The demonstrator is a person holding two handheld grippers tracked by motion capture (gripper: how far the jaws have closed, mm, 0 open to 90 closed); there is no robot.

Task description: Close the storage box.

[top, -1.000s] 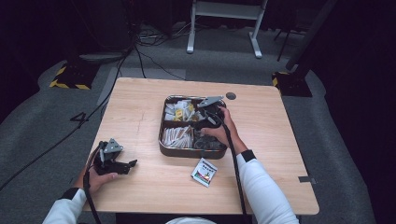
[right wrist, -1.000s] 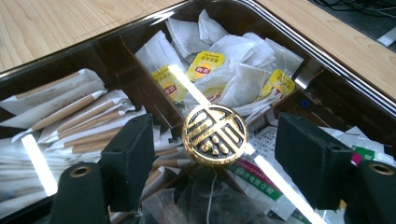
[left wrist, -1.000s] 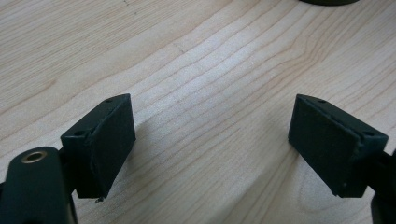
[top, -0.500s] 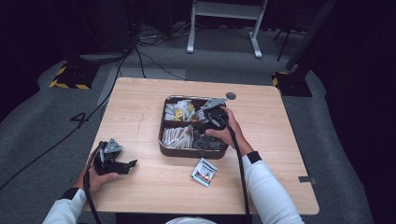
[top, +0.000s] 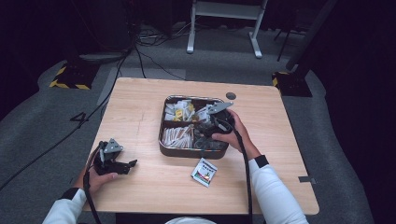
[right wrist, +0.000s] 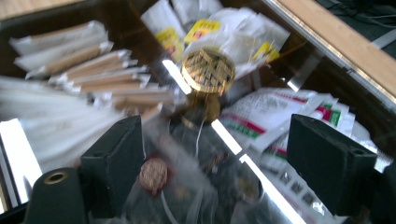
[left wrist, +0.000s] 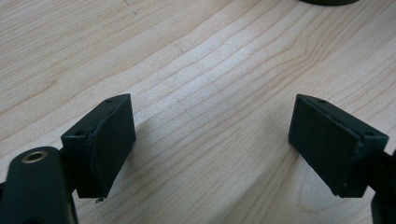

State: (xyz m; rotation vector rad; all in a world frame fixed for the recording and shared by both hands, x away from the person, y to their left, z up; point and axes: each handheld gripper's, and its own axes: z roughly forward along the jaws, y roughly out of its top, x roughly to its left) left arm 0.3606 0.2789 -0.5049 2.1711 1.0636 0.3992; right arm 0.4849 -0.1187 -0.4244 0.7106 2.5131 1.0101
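A dark metal tray (top: 164, 150) with compartments stands mid-table. My right gripper (top: 205, 131) hangs over its near right compartment. In the right gripper view the right gripper (right wrist: 215, 154) is open; its jaws have just been opening. Clear bags with gold discs (right wrist: 154, 173) lie below and between the jaws, and no pad presses on them. A brass knob (right wrist: 208, 70) sits at the tray's centre. My left gripper (top: 127, 165) rests low over the table at the near left. Seen in its own view, the left gripper (left wrist: 212, 140) is open over bare wood.
Paper-wrapped sticks (right wrist: 84, 70) fill the tray's near left compartment, with white and yellow sachets (right wrist: 205, 28) in the far ones. One loose sachet (top: 204, 171) lies on the table (top: 140, 112) just in front of the tray. A small dark disc (top: 230, 95) sits beyond the tray.
The right gripper has shifted a little toward the near right inside the tray. The left gripper has stayed where it was.
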